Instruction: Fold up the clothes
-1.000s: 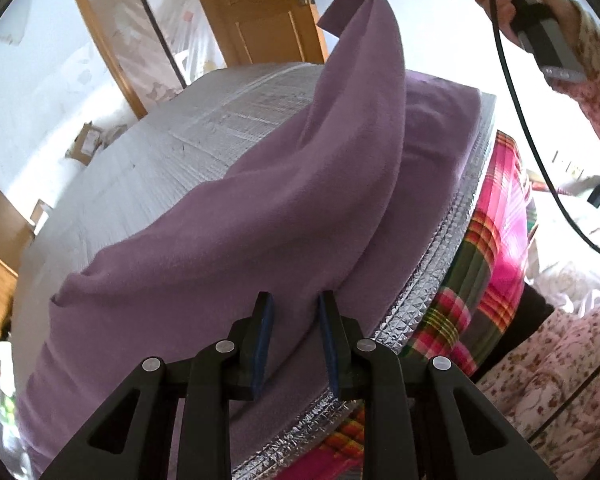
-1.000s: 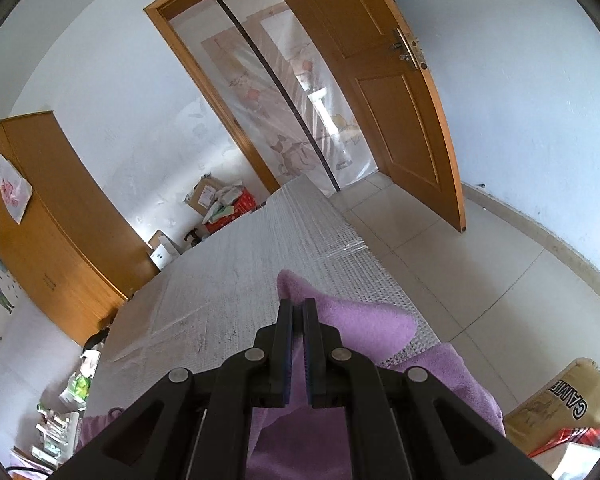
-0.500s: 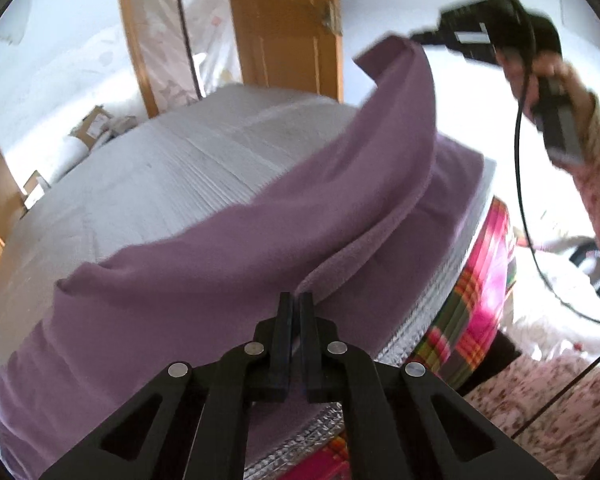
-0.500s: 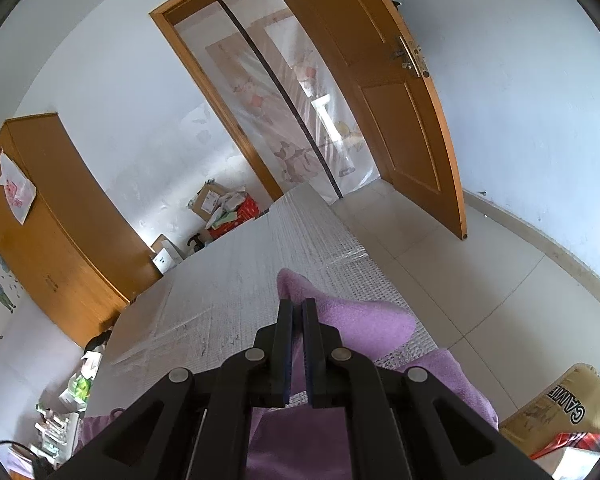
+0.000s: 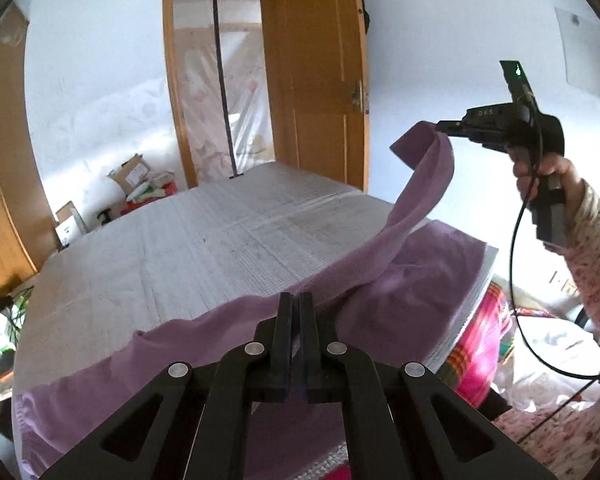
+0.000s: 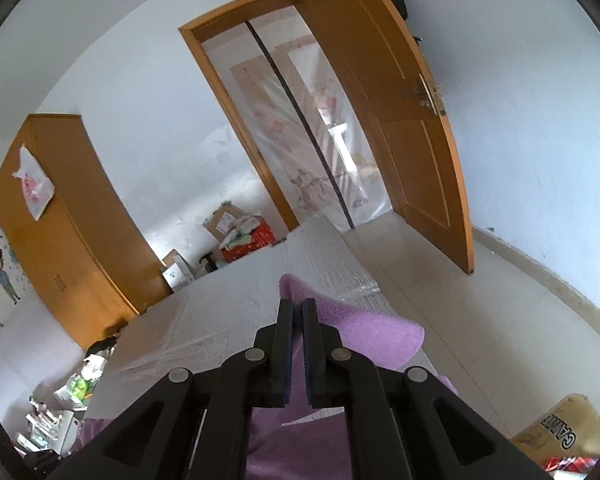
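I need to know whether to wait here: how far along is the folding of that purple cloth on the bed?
Early. Done: both grippers have hold of one edge of the purple cloth. In hand: the right gripper holds its corner high, the left gripper is shut on the edge lower down. Left: most of it is spread flat on the silver bed cover; no fold shows.

Both grippers are built of black plastic, with blue pads lining the inner faces of the fingers (image 5: 283, 332) and round silver screws set along the linkage arms. A green light is shown on the right gripper (image 5: 440, 132), and a thin black cable (image 5: 516, 240) is trailed from it. A pale floral-print sleeve (image 5: 592, 248) is worn.
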A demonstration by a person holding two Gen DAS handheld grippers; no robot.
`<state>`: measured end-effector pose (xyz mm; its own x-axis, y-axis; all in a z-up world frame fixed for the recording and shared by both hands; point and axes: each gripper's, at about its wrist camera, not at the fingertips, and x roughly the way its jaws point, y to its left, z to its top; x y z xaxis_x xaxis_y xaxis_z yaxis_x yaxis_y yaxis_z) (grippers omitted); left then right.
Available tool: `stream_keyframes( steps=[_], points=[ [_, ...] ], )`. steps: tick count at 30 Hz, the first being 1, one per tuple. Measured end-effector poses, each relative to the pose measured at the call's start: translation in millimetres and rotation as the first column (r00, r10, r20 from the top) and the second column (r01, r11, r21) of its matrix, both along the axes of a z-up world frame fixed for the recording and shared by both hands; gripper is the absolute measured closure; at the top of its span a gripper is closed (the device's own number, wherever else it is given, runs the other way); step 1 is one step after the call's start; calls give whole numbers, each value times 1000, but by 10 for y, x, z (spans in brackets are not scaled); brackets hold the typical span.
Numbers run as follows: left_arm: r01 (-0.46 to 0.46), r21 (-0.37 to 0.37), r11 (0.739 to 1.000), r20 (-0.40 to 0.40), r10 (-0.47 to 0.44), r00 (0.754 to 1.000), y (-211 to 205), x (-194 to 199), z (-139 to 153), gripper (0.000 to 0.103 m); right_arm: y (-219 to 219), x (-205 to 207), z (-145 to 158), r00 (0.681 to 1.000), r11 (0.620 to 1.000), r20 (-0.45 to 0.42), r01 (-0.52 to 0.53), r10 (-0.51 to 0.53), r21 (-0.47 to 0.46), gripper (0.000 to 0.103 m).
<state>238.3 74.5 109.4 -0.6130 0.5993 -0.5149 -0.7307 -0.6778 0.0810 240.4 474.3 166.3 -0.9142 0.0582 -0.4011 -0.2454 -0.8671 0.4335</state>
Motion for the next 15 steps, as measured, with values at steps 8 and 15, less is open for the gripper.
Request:
stream_keyframes(
  steps=[8,15],
  points=[
    [101,-31,994,104,-97,990,91,137,-294,101,98,325,-361,999,999,31,41,-41,-4,98],
    [120,-85,989,185,-103,977,246,84,-586,100,370,568,-1027,983,982,137,143,-126,-125,98]
  ],
)
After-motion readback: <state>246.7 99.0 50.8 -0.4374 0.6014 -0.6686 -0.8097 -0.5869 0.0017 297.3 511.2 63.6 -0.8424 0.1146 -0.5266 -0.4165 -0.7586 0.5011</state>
